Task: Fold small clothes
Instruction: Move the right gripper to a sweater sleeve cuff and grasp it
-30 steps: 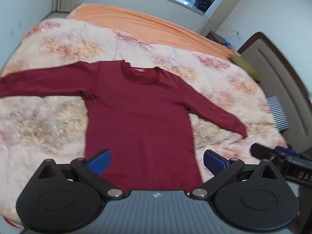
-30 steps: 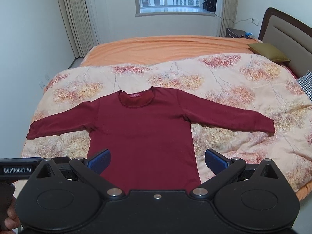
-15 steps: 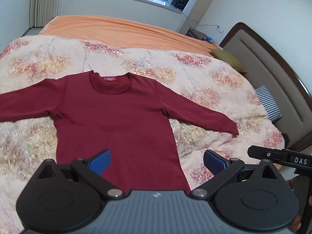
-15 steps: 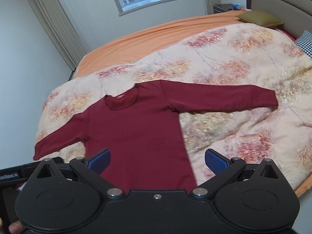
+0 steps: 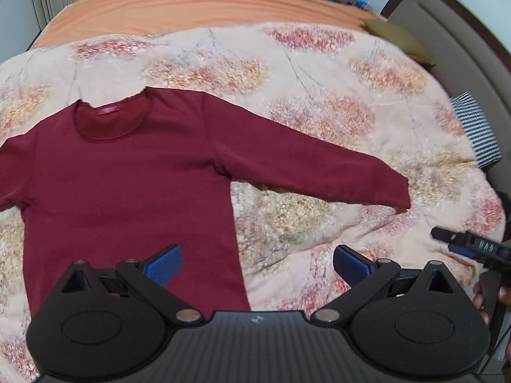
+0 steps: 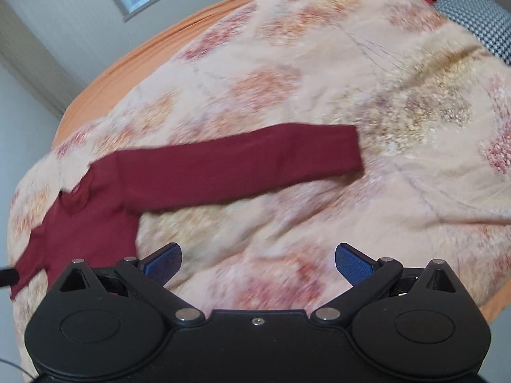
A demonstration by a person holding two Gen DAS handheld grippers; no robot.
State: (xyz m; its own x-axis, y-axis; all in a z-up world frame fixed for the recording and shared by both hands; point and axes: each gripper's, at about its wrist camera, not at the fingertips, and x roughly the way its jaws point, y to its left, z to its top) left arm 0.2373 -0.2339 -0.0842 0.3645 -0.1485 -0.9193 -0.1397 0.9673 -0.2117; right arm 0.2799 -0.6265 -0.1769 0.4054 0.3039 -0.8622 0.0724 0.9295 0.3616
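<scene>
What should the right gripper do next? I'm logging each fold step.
Probably lower the right gripper, its jaws wide open and empty, onto the cuff of the maroon sweater and pinch it. That sleeve lies flat and outstretched on the floral duvet, not yet folded in.

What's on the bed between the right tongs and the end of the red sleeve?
Nothing but bare flowery quilt. In the right wrist view, the open right tongs hang short of the sleeve of the red shirt.

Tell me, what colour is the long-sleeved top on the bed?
Dark red top, clearest in the left wrist view.
</scene>
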